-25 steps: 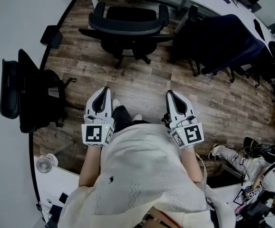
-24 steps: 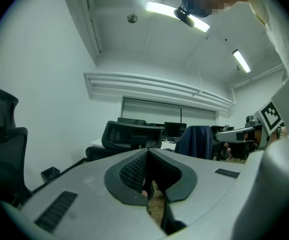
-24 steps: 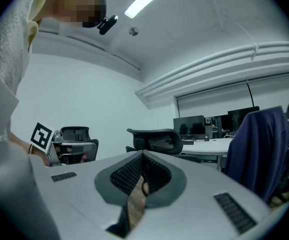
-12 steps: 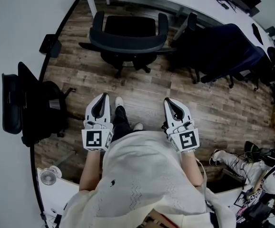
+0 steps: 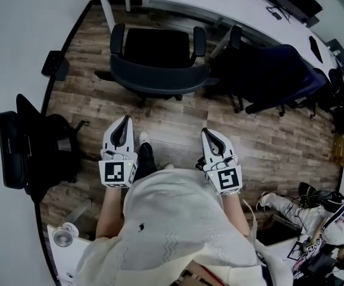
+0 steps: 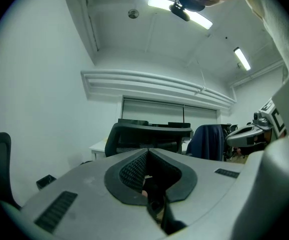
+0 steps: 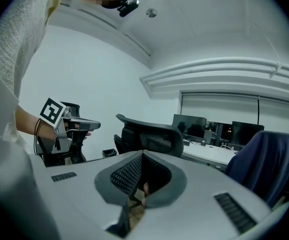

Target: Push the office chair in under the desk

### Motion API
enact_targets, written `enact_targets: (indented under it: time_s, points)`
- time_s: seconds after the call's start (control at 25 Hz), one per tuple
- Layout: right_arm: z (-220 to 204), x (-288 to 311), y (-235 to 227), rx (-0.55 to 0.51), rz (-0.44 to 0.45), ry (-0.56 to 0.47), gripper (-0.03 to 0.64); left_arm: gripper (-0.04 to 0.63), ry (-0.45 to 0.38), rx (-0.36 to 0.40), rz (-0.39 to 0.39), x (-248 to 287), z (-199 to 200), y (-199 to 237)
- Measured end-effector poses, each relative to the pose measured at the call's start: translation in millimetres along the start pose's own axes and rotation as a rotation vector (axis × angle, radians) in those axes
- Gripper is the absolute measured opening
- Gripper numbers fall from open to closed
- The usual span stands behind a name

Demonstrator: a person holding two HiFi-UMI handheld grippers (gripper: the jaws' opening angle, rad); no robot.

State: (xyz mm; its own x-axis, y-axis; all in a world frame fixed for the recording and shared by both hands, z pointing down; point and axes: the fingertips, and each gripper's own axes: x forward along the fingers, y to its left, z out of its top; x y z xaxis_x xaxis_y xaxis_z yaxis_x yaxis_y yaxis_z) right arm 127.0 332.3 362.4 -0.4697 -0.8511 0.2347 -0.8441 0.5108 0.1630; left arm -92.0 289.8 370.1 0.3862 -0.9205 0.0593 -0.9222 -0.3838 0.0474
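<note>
Brown wood-plank floor (image 5: 178, 124) meets a plain white wall (image 5: 17, 28) on the left. A dark blue fabric chair (image 5: 279, 70) stands far right, under white strip lights (image 6: 242, 58).

Operator wears a loose cream knit top (image 5: 172, 231) w/ zigzag openwork on the front and a small dark emblem (image 5: 141, 225); forearms uncovered. Dark trousers (image 5: 146, 158), light shoe (image 5: 143, 137).

L gripper (image 5: 124, 124) and R gripper (image 5: 208, 134) are identical in build. Each has a light-grey moulded shell w/ a teardrop cut-out lined in black mesh-textured pads (image 6: 133, 170), plus dark ribbed slot inserts (image 6: 57, 210) on top. At the rear of each sits a cube (image 5: 118, 173) w/ black-on-white square markers.
</note>
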Motion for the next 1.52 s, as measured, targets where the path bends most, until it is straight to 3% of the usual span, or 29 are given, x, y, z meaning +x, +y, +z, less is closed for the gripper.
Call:
enact_targets:
  time_s: [0.52,0.88,1.16,1.4,1.52]
  points:
    - [-7,79,-11,-0.093,0.011,0.1,0.002,0.014,0.028,0.001,0.01,58,-14,61]
    - [-14,115,-32,-0.1,-0.053,0.165,0.002,0.014,0.072,0.027,-0.01,85,-25,90]
    - [-31,137,-48,-0.179,-0.109,0.234,0.006,0.015,0.113,0.12,-0.035,99,-35,114]
    - [-42,149,-55,-0.245,-0.155,0.307,0.069,0.02,0.157,0.234,-0.106,113,-43,124]
    - [-44,154,-57,-0.266,-0.17,0.328,0.099,0.135,0.172,0.313,-0.16,120,-48,124]
